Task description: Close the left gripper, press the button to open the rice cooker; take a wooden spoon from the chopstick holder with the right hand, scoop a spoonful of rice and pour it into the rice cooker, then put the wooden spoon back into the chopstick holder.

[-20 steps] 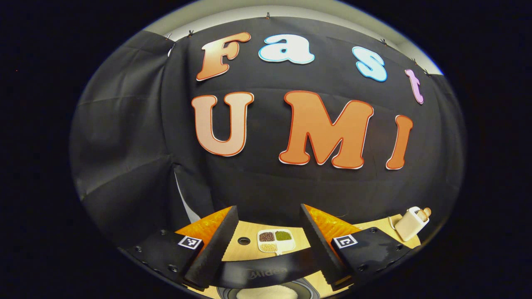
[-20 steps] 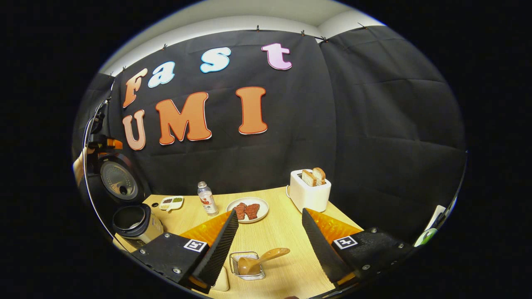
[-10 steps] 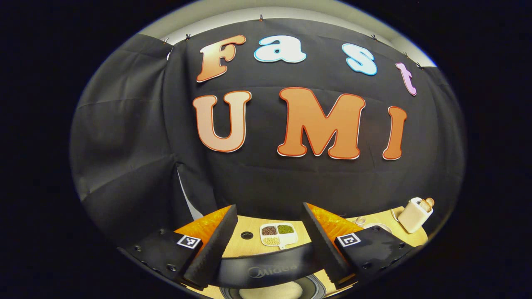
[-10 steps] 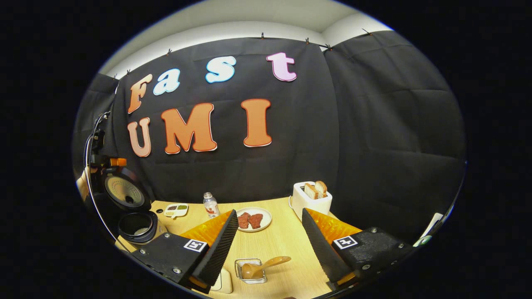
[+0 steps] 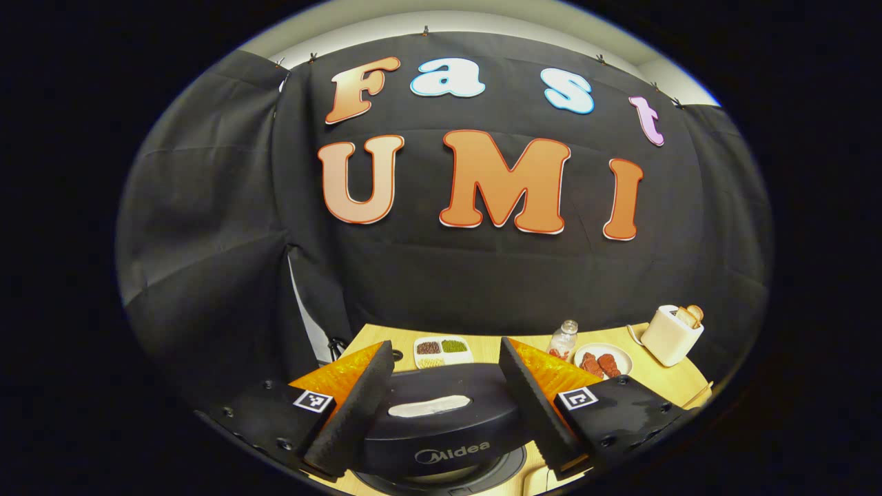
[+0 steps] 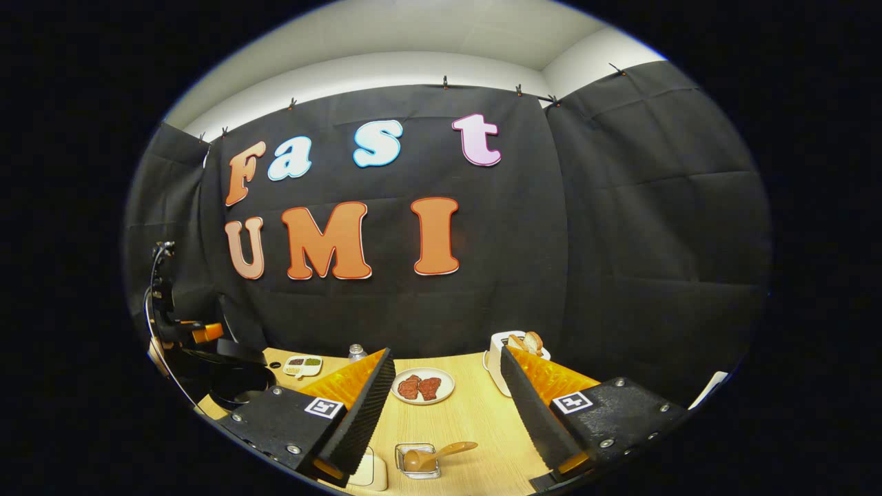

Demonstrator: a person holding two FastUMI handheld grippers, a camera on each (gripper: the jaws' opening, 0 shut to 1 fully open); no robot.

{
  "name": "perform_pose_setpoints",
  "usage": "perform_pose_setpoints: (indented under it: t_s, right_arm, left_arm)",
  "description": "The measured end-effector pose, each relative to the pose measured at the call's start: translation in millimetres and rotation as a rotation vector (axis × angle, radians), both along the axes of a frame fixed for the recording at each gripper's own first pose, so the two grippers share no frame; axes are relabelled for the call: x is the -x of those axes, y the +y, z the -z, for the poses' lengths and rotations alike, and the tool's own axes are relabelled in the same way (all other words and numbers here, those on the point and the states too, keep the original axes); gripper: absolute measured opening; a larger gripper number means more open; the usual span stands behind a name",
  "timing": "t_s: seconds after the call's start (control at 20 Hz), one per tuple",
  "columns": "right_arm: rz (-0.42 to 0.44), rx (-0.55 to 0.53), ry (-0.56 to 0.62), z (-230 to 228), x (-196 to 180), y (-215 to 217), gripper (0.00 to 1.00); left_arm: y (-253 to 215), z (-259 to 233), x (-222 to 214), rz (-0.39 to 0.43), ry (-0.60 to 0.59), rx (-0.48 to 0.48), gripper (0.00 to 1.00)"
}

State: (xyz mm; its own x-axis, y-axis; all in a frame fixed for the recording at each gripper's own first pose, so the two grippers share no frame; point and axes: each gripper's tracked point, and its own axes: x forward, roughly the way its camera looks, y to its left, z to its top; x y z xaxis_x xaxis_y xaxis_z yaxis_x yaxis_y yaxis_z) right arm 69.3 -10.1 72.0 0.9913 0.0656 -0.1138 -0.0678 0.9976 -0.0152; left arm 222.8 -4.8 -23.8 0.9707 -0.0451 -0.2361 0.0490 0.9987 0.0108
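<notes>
Rice cooker [image 5: 441, 420] lid lowered, sits between the spread fingers of the left gripper [image 5: 441, 406].

Right gripper [image 6: 444, 406] fingers apart, holding nothing; wooden spoon [image 6: 434, 456] lies in the chopstick holder [image 6: 417, 460] between them on the table [image 6: 475, 420]; plate [image 6: 422, 386] beyond.

Item count, located relative to the toaster [image 6: 508, 353]:

- Toaster: 1, holding 2 bread slices [image 6: 525, 341].
- Plate [image 6: 422, 386]: 1, left of the toaster, carrying 2 meat pieces [image 6: 419, 387].
- Bottle [image 5: 563, 339]: 1, left of the plate.
- Divided dish [image 5: 443, 350]: 1, farther left.
- Rice cooker [image 5: 441, 420]: 1, far left.
- Wire holder [image 6: 417, 460]: 1, in front of the toaster, containing 1 wooden spoon [image 6: 438, 455].
- Grippers: 2.
</notes>
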Motion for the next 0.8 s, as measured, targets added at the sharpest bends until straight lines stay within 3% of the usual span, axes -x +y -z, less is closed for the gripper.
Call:
perform_pose_setpoints:
  t_s: [0.35, 0.45, 0.55, 0.6, 0.7, 0.8]
  right_arm:
    - [-0.040, 0.002, 0.047, 19, 11, 4, 0.95]
    - [-0.045, 0.000, 0.053, 21, 11, 4, 0.95]
    - [-0.049, -0.002, 0.060, 23, 13, 4, 0.95]
    - [-0.049, -0.002, 0.063, 25, 14, 3, 0.95]
    - [-0.052, -0.003, 0.075, 29, 16, 1, 0.95]
    - [-0.053, -0.007, 0.084, 33, 18, -1, 0.95]
  left_arm:
    - [5, 90, 44, -0.064, 0.038, -0.005, 1.00]
    - [1, 94, 45, -0.056, -0.007, -0.046, 0.95]
    - [1, 101, 48, -0.072, -0.016, -0.059, 1.00]
    - [1, 105, 48, -0.081, -0.017, -0.047, 0.95]
    - [1, 121, 53, -0.082, -0.002, -0.060, 1.00]
    - [-1, 123, 55, -0.070, -0.047, -0.087, 0.97]
